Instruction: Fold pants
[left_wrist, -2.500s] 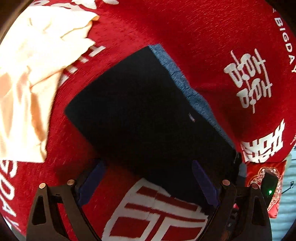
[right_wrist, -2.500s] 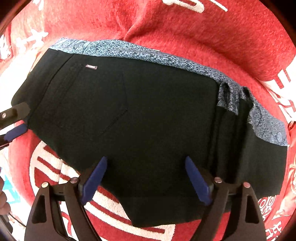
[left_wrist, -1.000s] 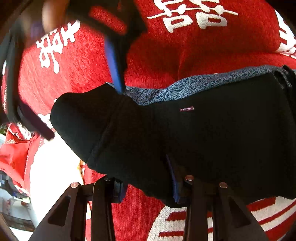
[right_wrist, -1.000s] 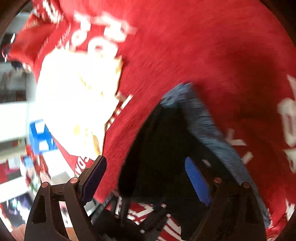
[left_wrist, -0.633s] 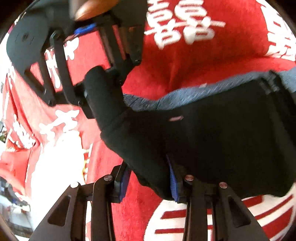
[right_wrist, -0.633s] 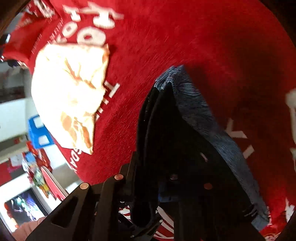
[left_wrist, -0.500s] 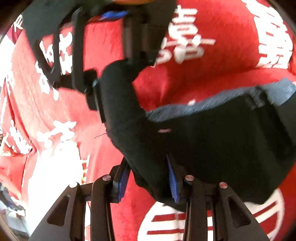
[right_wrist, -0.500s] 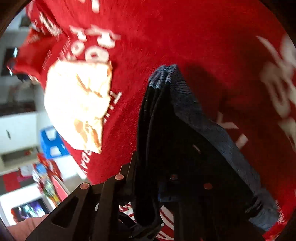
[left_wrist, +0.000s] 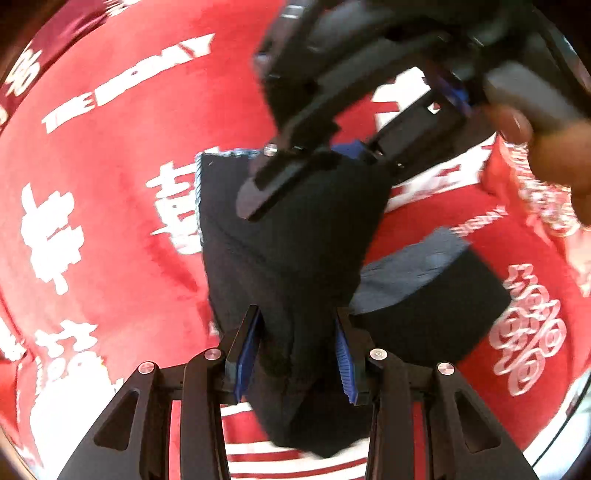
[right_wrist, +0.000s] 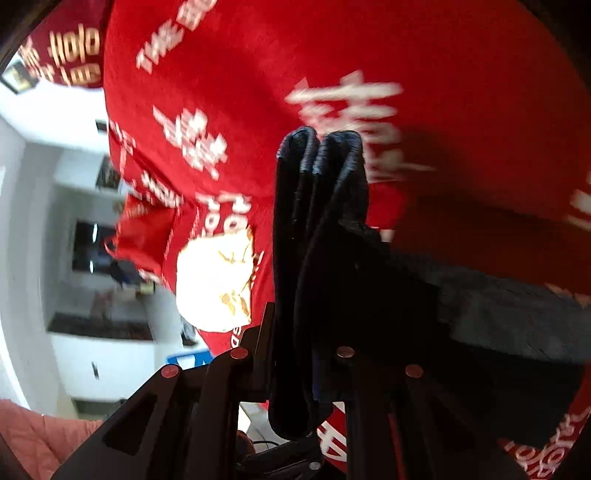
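The black pants (left_wrist: 291, 258), with a grey-blue patterned lining (left_wrist: 413, 266), are folded and lifted off the red cloth. My left gripper (left_wrist: 297, 347) is shut on their near edge. My right gripper shows in the left wrist view (left_wrist: 332, 155), clamped on the far end of the raised fold. In the right wrist view my right gripper (right_wrist: 299, 369) is shut on a thick bundle of black pants (right_wrist: 321, 229) that stands up between its fingers. The lower part of the pants (left_wrist: 439, 306) still lies on the cloth.
A red cloth with white characters (left_wrist: 110, 184) covers the surface. A pale yellow folded garment (right_wrist: 218, 280) lies on it to the left in the right wrist view. White room furniture (right_wrist: 55, 258) shows beyond the cloth's edge.
Both grippers closed on the pants and raised one end. The fold has swung up and over, and the right gripper now stands much closer to the left one.
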